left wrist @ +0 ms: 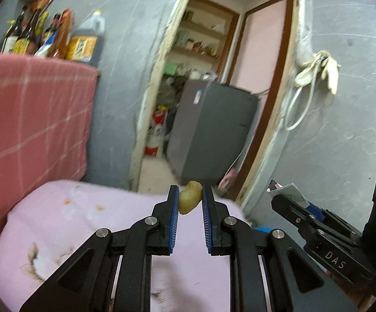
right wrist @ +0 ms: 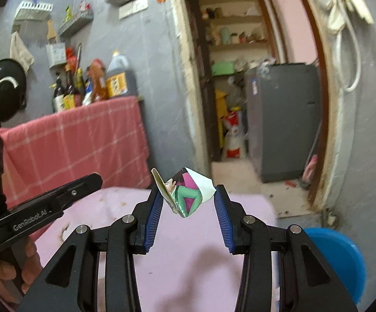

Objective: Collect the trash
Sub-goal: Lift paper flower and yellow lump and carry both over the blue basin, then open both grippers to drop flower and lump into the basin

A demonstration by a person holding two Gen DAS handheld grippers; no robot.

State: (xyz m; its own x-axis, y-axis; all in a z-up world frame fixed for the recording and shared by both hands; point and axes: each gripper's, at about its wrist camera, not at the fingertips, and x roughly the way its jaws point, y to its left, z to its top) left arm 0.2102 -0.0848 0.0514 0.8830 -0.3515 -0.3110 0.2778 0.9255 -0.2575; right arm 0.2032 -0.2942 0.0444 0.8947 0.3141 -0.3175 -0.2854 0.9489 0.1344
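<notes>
My left gripper [left wrist: 190,200] pinching yellowish lump [left wrist: 189,197] at very fingertips, lifted over pink tabletop [left wrist: 89,218] below. Right gripper [right wrist: 188,199] clamps crumpled printed wrapper [right wrist: 185,191] by its corners. Risks: lump smooth, rounded, held by small contact, likely to roll out; wrapper thin, creased, springy, may slide free. Blue bin [right wrist: 344,257] low to right of right gripper.

Both wrist views face the doorway [left wrist: 214,78] over the pink table [right wrist: 188,260].
</notes>
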